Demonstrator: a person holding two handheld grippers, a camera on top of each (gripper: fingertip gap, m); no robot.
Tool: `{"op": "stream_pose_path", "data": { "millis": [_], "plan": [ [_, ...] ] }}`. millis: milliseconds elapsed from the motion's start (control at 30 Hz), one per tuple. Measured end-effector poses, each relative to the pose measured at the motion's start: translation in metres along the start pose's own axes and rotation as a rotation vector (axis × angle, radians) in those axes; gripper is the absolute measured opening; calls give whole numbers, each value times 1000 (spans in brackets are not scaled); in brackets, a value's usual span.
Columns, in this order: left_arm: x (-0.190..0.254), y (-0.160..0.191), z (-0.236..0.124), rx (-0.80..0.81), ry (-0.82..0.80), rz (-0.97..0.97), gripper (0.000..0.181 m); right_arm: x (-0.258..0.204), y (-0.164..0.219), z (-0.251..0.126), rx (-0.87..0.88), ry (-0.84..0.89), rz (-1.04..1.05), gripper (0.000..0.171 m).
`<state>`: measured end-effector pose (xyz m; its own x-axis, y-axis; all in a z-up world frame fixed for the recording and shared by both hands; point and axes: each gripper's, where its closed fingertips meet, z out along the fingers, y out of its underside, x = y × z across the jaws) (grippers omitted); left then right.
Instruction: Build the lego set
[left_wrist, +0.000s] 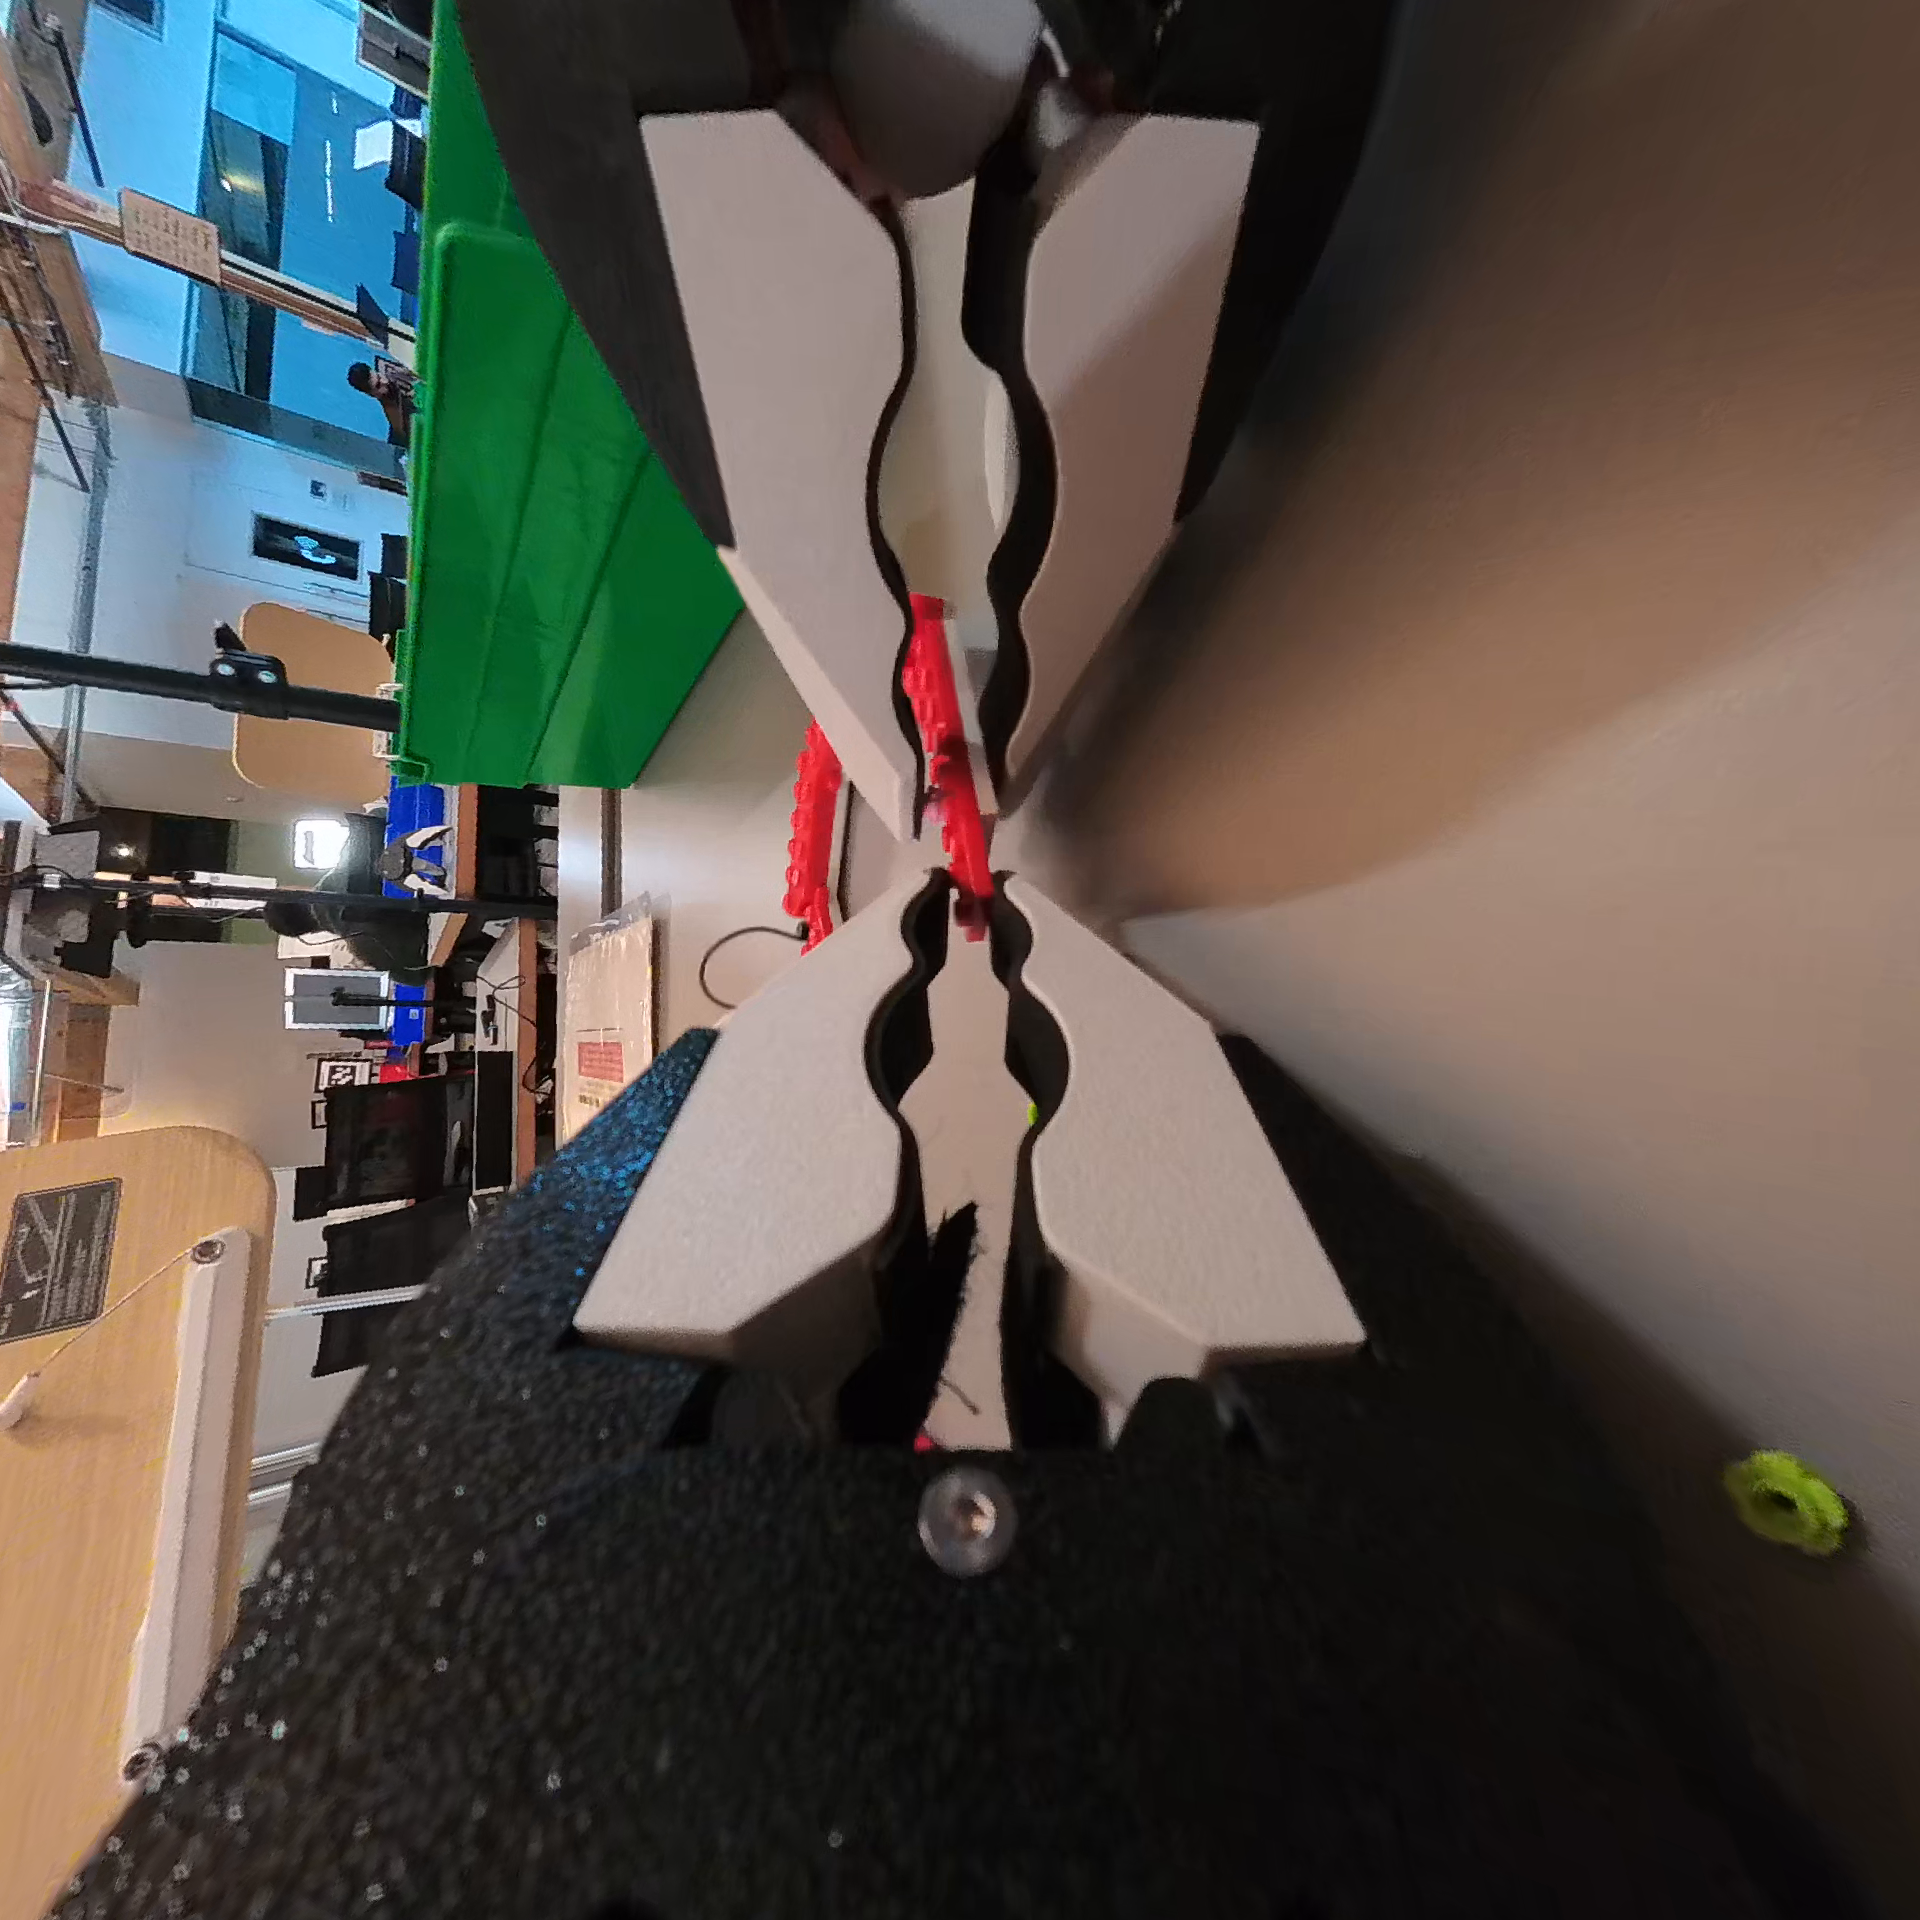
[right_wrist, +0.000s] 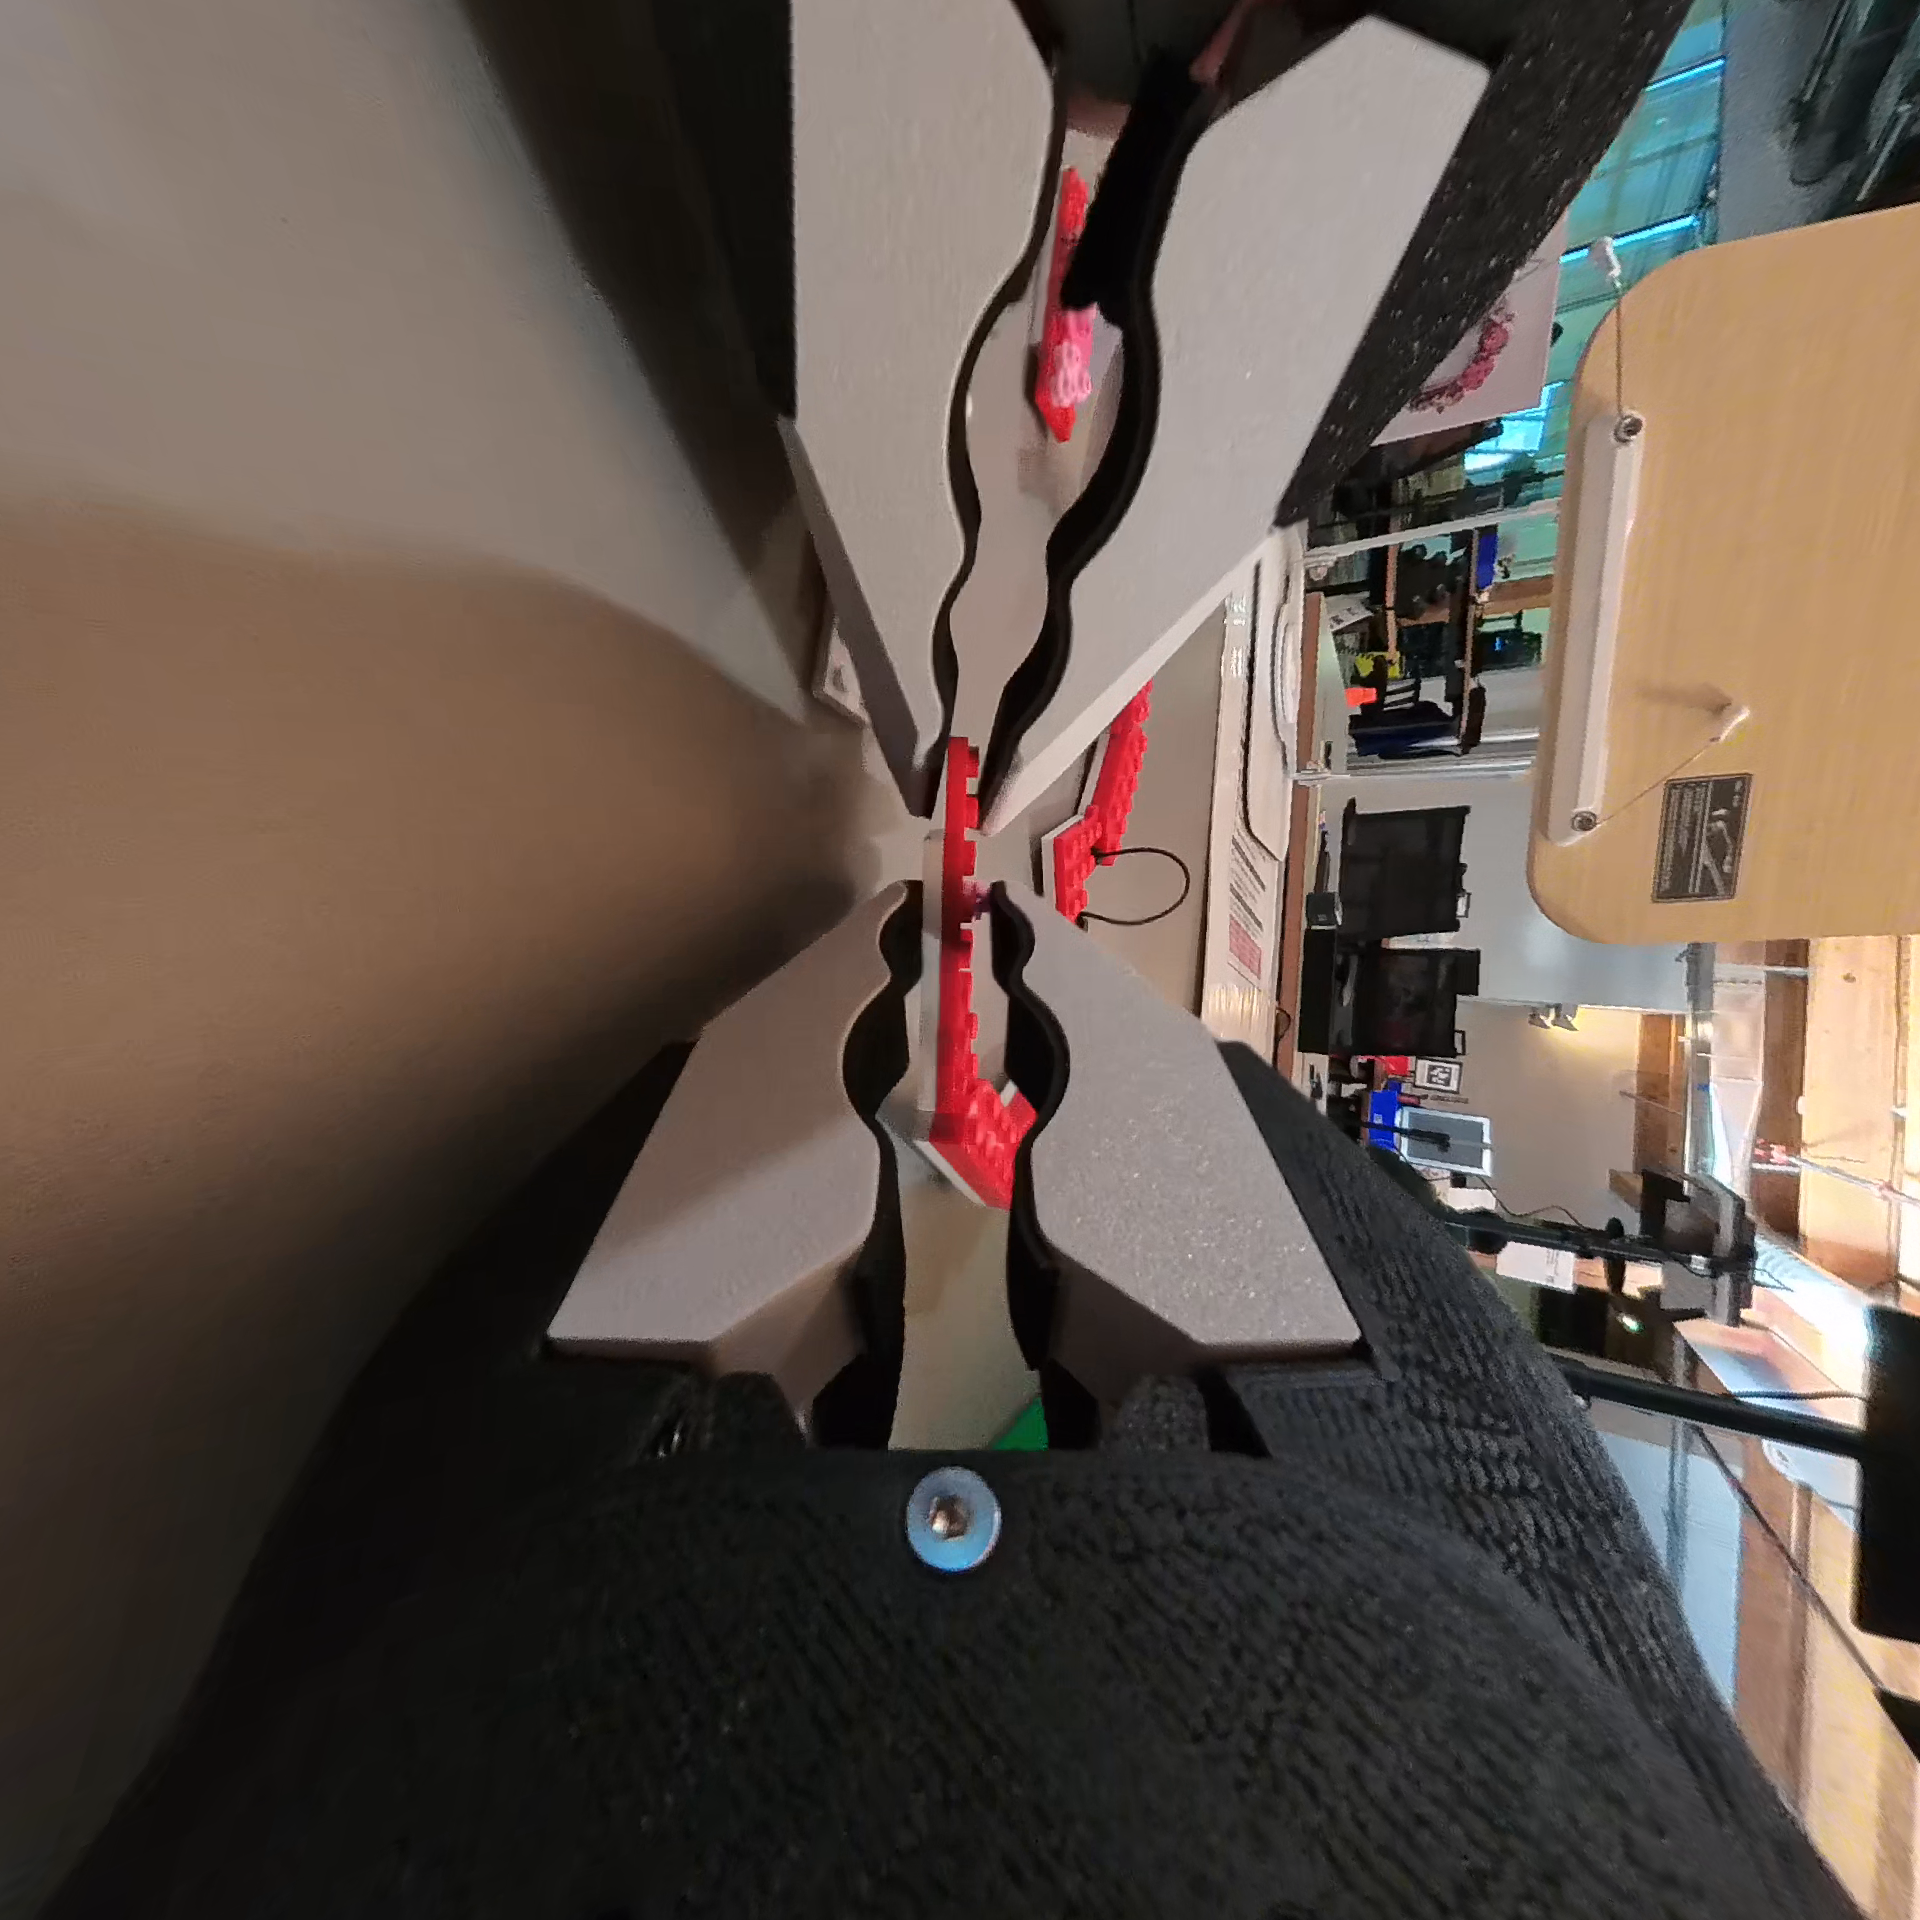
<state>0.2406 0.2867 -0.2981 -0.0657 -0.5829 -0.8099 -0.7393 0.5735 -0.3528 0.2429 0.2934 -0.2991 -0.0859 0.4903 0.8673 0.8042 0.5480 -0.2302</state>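
Observation:
The two grippers meet tip to tip over a pale table. A thin red Lego plate with a white layer under it (right_wrist: 966, 1049) lies lengthwise between the fingers of my right gripper (right_wrist: 951, 899), which is shut on it. My left gripper (left_wrist: 961, 899) is shut on the plate's far end (left_wrist: 948, 748). The right gripper (left_wrist: 956, 821) faces it from the top of the left wrist view. In the right wrist view, the left gripper (right_wrist: 951, 795) has a small red and pink piece (right_wrist: 1065, 353) showing between its fingers farther back. A second red studded assembly (right_wrist: 1107, 800) lies on the table behind.
A green bin (left_wrist: 540, 520) stands on the table to one side. A small lime green piece (left_wrist: 1787, 1501) lies apart on the table. A thin black cable loop (right_wrist: 1143, 883) lies by the second red assembly (left_wrist: 816, 821). A workshop room is in the background. Both grippers' tips are close together, under 4 cm apart.

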Motion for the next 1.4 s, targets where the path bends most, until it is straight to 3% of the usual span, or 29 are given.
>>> {"op": "stream_pose_path", "data": {
  "millis": [300, 467, 600, 667, 800, 933, 1100, 1400],
  "plan": [
    [9, -4, -3, 0, 95, -124, 11, -2, 9, -24, 76, -47, 172, 44],
    [-2, -26, -20, 121, 181, -406, 24, 9, 9, -36, 180, 1, 317, 48],
    [-41, -31, -53, 240, 158, -675, 24, 29, 8, -43, 255, 100, 404, 47],
    [-68, -4, -74, 219, 72, -809, 22, 36, 9, -46, 275, 130, 442, 46],
    [-105, 115, -117, -50, -200, -1033, 25, 44, 12, -47, 305, 156, 515, 42],
    [-101, 204, -130, -245, -155, -1174, 29, 50, 16, -48, 325, 174, 571, 40],
    [-87, 249, -103, -301, 92, -1262, 25, 56, 23, -51, 334, 197, 623, 38],
    [-79, 275, -74, -310, 228, -1288, 20, 57, 29, -50, 334, 197, 664, 36]
  ]
}}
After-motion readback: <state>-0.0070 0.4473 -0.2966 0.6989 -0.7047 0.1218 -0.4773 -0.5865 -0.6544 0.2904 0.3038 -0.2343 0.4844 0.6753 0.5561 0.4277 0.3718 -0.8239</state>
